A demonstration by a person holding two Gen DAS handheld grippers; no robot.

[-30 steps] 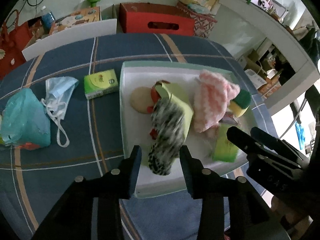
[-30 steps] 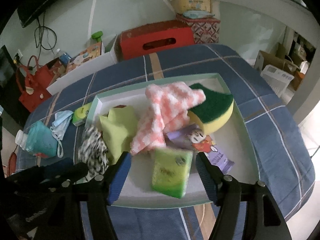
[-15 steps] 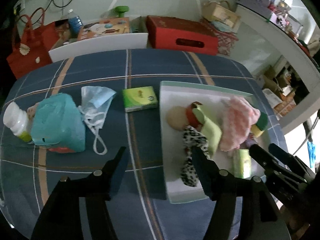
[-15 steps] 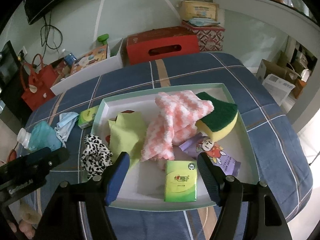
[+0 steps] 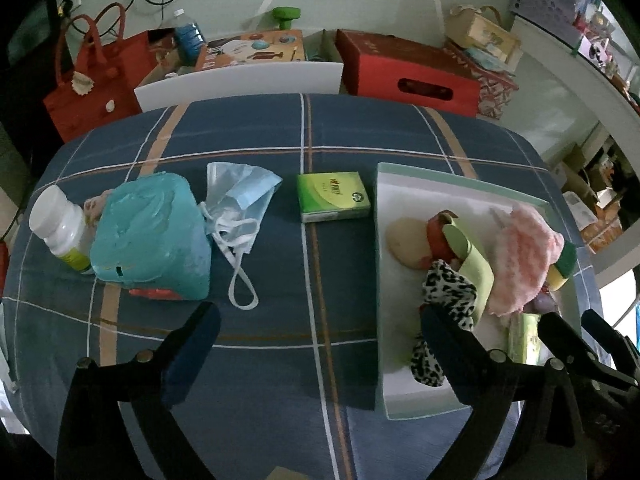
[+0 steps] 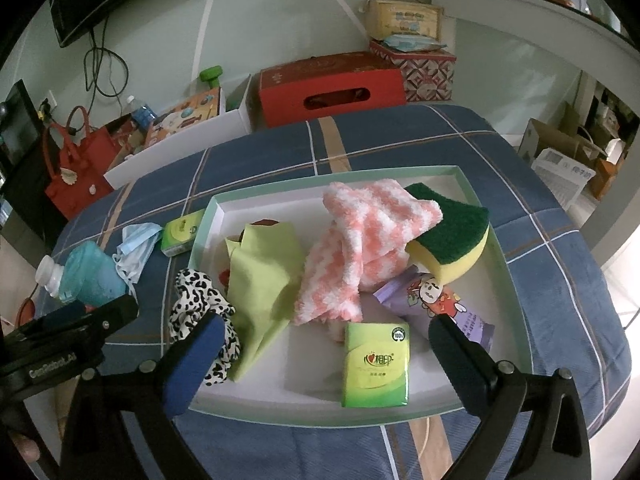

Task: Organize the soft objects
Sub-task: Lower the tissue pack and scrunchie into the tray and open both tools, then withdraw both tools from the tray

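A white tray (image 6: 516,280) holds a pink-and-white towel (image 6: 360,240), a green-topped sponge (image 6: 452,236), a lime cloth (image 6: 264,276) and a purple packet (image 6: 432,300). A leopard-print scrunchie (image 5: 444,292) drapes over the tray's left rim. My left gripper (image 5: 320,344) hovers over the tablecloth beside the tray; its jaws are opening with nothing between them. My right gripper (image 6: 324,356) is opening too. A green tissue pack (image 6: 376,364) lies flat in the tray between its fingers, untouched by the pads.
On the blue plaid tablecloth left of the tray lie a second green tissue pack (image 5: 332,196), a blue face mask (image 5: 240,200), a teal wipes pack (image 5: 152,236) and a white bottle (image 5: 60,228). Red boxes and bags stand beyond the table's far edge.
The left gripper let go of the leopard scrunchie at the tray's rim, opened wide and swung left over the cloth. The right gripper released the green tissue pack into the tray and widened.
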